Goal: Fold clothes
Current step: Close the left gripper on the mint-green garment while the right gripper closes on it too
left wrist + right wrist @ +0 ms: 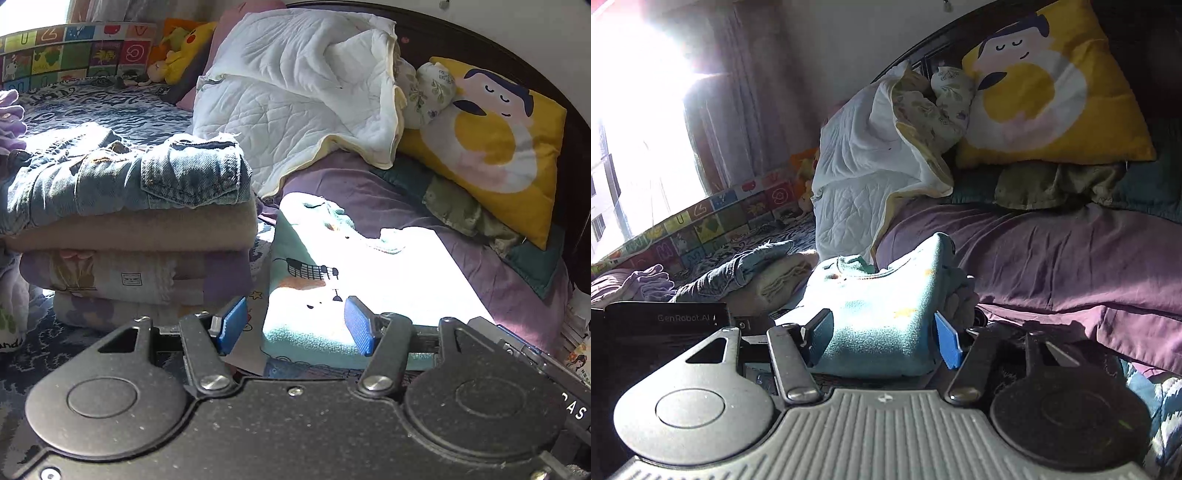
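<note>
A sunlit bed serves as folding surface. The folded teal top lies beside the stack, likely awaiting stacking. Left gripper gapes empty at its near edge; right gripper straddles its end wide, grip uncertain.

this is a bedroom in a home. a bed with a purple sheet fills both views, backed by a dark curved headboard. a yellow cartoon pillow leans against it beside a rumpled white quilt. a stack of folded clothes sits on the bed. plush toys and a colourful alphabet play mat line the far side, and daylight pours through a curtained window.
</note>
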`<state>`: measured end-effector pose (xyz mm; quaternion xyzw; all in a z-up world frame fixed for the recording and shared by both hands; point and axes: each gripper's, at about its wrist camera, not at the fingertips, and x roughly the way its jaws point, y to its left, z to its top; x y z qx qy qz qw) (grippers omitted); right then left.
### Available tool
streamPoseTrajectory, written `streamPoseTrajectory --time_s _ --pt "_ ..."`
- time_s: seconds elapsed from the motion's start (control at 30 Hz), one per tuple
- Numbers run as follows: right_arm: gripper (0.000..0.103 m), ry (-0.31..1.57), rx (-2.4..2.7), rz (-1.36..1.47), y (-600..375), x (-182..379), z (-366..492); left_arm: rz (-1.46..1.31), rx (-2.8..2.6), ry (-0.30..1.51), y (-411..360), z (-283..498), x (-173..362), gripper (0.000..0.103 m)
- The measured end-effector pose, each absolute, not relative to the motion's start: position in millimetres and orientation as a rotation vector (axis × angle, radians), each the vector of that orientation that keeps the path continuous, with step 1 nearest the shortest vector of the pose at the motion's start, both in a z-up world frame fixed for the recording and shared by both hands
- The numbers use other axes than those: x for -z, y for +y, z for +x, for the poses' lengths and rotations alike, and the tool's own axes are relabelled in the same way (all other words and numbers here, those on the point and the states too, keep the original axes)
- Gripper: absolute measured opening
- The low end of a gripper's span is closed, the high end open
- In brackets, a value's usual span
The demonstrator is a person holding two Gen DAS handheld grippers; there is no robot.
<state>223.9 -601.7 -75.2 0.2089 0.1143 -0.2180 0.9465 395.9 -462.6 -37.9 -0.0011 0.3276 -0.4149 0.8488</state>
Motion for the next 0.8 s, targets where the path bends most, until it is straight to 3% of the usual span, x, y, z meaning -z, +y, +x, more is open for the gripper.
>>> streamPoseTrajectory --time_s 0.03,0.07,0.13,0.2,0.33,0.53,0.8 --pt "0.055 0.235 0.44 0.423 -601.5 76.5 224.4 -0.016 0.893 0.706 -463.2 397.3 38.4 0.041" --pt "0.054 0.236 0.437 0.421 -601.5 77.6 224.7 -0.002 0.887 0.692 -463.8 394.6 37.2 0.04" --pt "0.038 0.212 0.439 0.417 -601.9 76.5 219.9 0.034 0.868 0.654 -465.1 387.9 34.3 0.018" --pt "0.034 0.196 0.436 0.403 -602.6 74.5 215.1 0.066 0.88 0.599 -462.7 375.2 27.5 0.012" --pt "0.029 0.137 0.399 0.425 -605.2 69.5 200.7 0.085 0.908 0.516 -456.6 355.4 11.0 0.008" --pt "0.022 -0.119 0.211 0.476 -597.7 40.4 158.8 0.029 0.936 0.348 -414.9 315.0 -46.4 0.007" --pt "0.021 -0.146 -0.194 0.621 -542.4 21.6 168.5 0.01 0.77 0.186 -275.3 269.9 -104.3 0.006"
